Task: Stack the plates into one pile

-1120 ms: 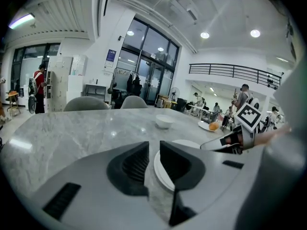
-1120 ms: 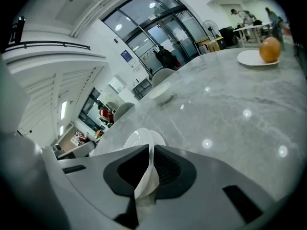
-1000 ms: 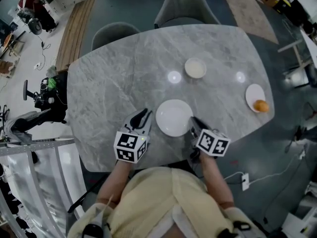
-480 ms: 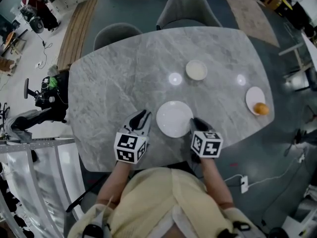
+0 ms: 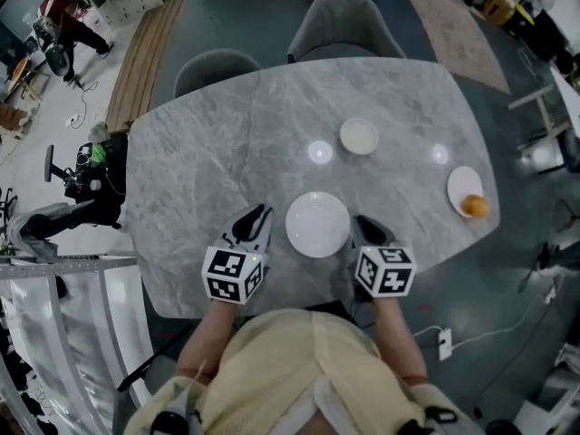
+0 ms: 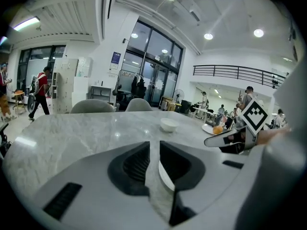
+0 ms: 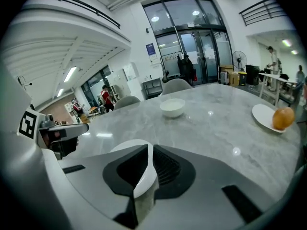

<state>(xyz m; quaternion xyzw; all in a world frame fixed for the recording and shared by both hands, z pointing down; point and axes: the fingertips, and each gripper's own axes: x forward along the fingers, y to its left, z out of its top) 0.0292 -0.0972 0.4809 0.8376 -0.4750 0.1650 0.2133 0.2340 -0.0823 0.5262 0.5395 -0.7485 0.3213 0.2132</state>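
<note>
A large white plate [image 5: 317,225] lies on the grey marble table [image 5: 199,161] just in front of me. My right gripper [image 5: 367,227] is at its right rim. In the right gripper view the rim [image 7: 144,176] sits between the pads of that gripper [image 7: 149,150], gripped; the jaws have just been opening around it. My left gripper [image 5: 252,220] rests left of the plate, shut and with nothing in it [image 6: 154,145]; the plate's edge [image 6: 165,176] shows beside its right jaw. Farther off stand a small white bowl [image 5: 359,137] and a plate [image 5: 460,184] bearing an orange [image 5: 474,207].
Two grey chairs [image 5: 340,12] [image 5: 213,66] stand at the table's far side. The table's near edge runs just below both grippers. Bright ceiling-light reflections [image 5: 319,151] dot the marble. The bowl [image 7: 172,107] and orange [image 7: 283,118] lie ahead of the right gripper.
The right gripper has rolled about its own axis, its marker cube turning, and has risen a little at the plate's rim. The left gripper has stayed where it was.
</note>
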